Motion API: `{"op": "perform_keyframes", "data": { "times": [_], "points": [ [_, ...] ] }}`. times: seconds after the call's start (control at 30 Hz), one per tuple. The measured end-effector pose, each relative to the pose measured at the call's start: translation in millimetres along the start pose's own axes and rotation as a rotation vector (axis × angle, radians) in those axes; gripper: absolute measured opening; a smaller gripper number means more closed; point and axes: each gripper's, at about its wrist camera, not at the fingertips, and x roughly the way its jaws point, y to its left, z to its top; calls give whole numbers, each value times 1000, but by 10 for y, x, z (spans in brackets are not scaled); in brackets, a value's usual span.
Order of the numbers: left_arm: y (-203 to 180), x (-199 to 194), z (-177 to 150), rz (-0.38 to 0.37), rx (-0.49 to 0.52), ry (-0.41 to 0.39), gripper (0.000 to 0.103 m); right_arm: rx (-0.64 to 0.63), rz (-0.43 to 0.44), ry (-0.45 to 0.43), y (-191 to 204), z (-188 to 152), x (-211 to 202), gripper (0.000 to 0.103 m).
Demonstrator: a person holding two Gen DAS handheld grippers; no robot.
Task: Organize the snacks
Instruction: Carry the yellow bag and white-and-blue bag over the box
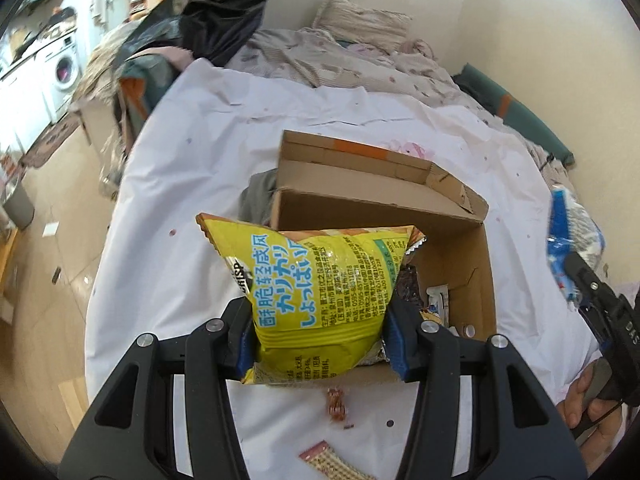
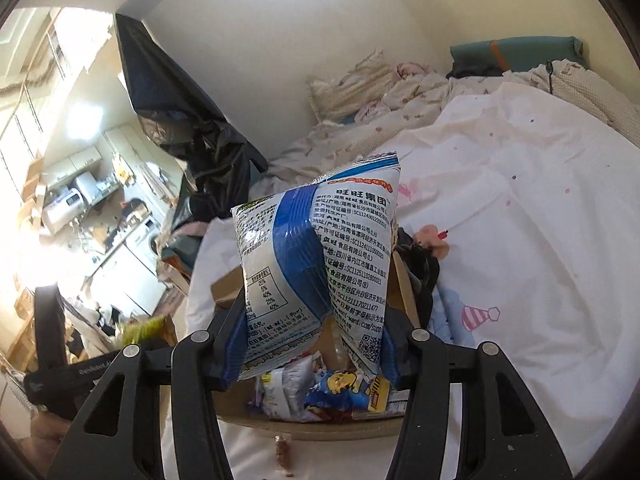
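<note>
- Snack packets fill both tools: the left gripper point(image 1: 320, 336) has its jaws pressed against the lower part of a puffy yellow foil bag point(image 1: 316, 300) with blue lettering.
- That yellow bag hangs above the near edge of an open brown cardboard box point(image 1: 452, 248) sitting on a white bed sheet point(image 1: 180, 208).
- Inside the box lie a few small wrapped snacks point(image 1: 436, 304).
- The right gripper point(image 2: 314, 356) pinches a blue-and-white printed bag point(image 2: 316, 264) above the box's jumbled packets point(image 2: 340, 392).
- Small loose wrapped candies point(image 1: 337, 404) rest on the sheet just beside the box.
</note>
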Motion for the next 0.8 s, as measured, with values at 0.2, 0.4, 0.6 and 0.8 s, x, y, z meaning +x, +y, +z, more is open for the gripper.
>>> {"op": "perform_keyframes", "data": {
  "times": [0.2, 0.4, 0.6, 0.8],
  "points": [
    [-121, 353, -27, -2, 55, 19, 48, -13, -56, 121, -11, -58, 392, 57],
    [-80, 650, -156, -10, 81, 74, 49, -70, -106, 225, 31, -224, 653, 57],
    [-79, 674, -151, -27, 56, 84, 49, -67, -102, 290, 27, -351, 795, 58],
    [-83, 721, -139, -36, 39, 103, 49, -76, -107, 332, 35, -411, 882, 59]
  ]
}}
